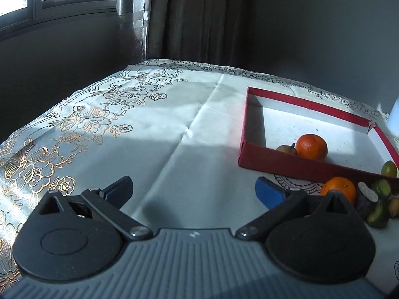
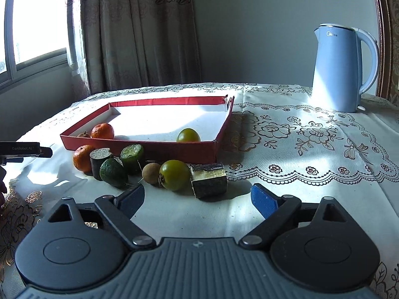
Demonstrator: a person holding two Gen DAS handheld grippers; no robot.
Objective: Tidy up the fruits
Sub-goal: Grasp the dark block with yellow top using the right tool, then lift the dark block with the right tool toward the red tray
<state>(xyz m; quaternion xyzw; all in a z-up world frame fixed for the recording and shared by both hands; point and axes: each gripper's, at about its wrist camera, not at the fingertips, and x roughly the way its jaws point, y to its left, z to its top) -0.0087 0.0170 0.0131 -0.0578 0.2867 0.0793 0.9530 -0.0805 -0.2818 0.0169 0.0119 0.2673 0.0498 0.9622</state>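
A shallow red tray [image 2: 174, 149] [image 1: 294, 167] with a white floor holds an orange [image 2: 102, 131] [image 1: 312, 147], a small brown fruit [image 2: 83, 134] [image 1: 286, 149] and a green fruit [image 2: 188, 135] [image 1: 389, 169]. In front of it on the cloth lie another orange [image 2: 82, 158] [image 1: 340, 189], green limes [image 2: 113, 173], a cut lime [image 2: 132, 153], a small tan fruit [image 2: 150, 173], a green-yellow fruit [image 2: 174, 175] and dark cut chunks [image 2: 209, 180]. My right gripper [image 2: 198, 199] is open and empty just before the pile. My left gripper [image 1: 194, 191] is open and empty, left of the tray.
A pale blue electric kettle [image 2: 341, 67] stands at the back right of the table. The floral tablecloth [image 1: 124, 124] covers the table. Curtains and a window are behind. The left gripper's tip [image 2: 37, 149] shows at the left edge of the right wrist view.
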